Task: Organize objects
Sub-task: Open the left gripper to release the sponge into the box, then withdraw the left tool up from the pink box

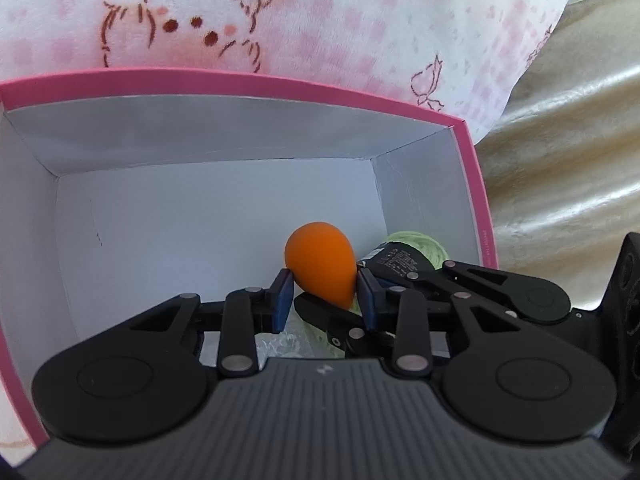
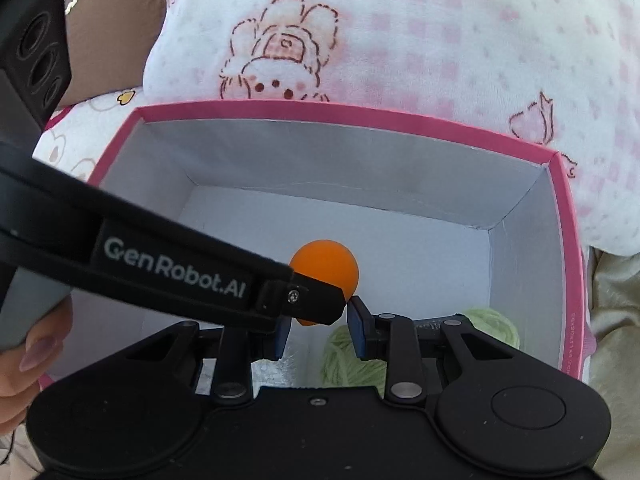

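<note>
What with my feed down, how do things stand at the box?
Left fingers shut on orange egg, inside pink box. Right fingers shut, beside green yarn. Nothing blocking.

A: The box (image 1: 476, 184) looks like matt card, pink outside, plain white inside. The orange egg-shaped sponge (image 1: 320, 264) is smooth and matt.

B: And the pale green yarn (image 2: 352, 360) is fuzzy, the pink-checked blanket (image 2: 440, 40) soft fleece. The tongs (image 1: 325, 300) seem matt black plastic with dull metal pins.
</note>
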Available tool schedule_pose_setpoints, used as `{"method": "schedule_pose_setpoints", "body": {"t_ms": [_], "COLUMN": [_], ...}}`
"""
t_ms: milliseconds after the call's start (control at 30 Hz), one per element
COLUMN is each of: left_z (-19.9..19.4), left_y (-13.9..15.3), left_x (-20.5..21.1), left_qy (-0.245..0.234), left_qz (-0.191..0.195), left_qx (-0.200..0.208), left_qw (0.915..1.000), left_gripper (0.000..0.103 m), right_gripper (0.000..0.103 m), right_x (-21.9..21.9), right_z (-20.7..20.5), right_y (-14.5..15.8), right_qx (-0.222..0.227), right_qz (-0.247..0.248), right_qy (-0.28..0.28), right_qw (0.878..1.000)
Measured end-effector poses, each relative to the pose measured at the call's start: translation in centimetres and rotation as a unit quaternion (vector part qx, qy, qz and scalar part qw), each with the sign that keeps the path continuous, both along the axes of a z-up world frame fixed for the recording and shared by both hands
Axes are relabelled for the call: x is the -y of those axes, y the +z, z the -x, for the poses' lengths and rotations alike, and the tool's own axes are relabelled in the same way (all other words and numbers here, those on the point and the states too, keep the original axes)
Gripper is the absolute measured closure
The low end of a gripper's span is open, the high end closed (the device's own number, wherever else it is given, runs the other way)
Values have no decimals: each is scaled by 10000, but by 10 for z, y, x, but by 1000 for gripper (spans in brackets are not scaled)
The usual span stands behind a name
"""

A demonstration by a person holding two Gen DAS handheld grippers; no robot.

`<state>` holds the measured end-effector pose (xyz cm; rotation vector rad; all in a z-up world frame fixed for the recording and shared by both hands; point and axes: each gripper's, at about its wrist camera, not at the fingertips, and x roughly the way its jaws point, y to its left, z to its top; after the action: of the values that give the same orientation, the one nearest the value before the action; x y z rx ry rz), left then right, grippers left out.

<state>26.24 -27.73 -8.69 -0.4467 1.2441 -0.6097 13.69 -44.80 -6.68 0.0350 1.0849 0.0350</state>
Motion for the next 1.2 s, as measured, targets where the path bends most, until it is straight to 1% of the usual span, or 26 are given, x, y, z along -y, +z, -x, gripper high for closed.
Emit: {"method": "schedule_pose_setpoints", "body": {"t_ms": [167, 333, 433, 500, 567, 700, 767, 833, 1000, 1100, 1167, 1200], "left_z": [4, 4, 4, 5, 8, 16, 22, 28, 45, 54, 60, 63], "left_y": [-3, -6, -6, -8, -6, 7, 16, 25, 51, 67, 76, 79], "left_x": [0, 4, 6, 7, 6, 5, 3, -2, -16, -25, -34, -39], "left_qy": [37, 9, 16, 6, -8, -78, -136, -182, -266, -324, -361, -363], "left_qz": [-34, -78, -229, -224, -244, -475, -589, -635, -685, -803, -818, -817], "left_qx": [-11, -63, 13, -7, 4, 271, 397, 477, 652, 807, 883, 896], "left_qw": [10000, 9999, 9997, 9997, 9997, 9985, 9974, 9967, 9952, 9930, 9921, 9920], "left_gripper": [70, 70, 71, 71, 71, 71, 71, 71, 71, 71, 71, 71], "right_gripper": [68, 67, 67, 67, 67, 67, 67, 67, 67, 66, 66, 66], "right_x": [1, 5, 12, 17, 20, 14, 14, 14, -4, -19, -29, -37], "right_z": [2, 13, 20, 23, 26, 38, 44, 52, 66, 74, 77, 78], "right_y": [-3, 5, 10, 12, 13, 20, 26, 33, 47, 53, 57, 59], "right_qx": [-6, 89, 176, 181, 186, 409, 558, 708, 988, 1033, 911, 852], "right_qz": [24, 3, -194, -457, -596, -412, -506, -663, -557, -538, -671, -605], "right_qy": [-4, -15, -144, -280, -358, -269, -301, -380, -292, -213, -291, -258], "right_qw": [10000, 10000, 9996, 9984, 9974, 9980, 9967, 9946, 9931, 9930, 9932, 9942]}}
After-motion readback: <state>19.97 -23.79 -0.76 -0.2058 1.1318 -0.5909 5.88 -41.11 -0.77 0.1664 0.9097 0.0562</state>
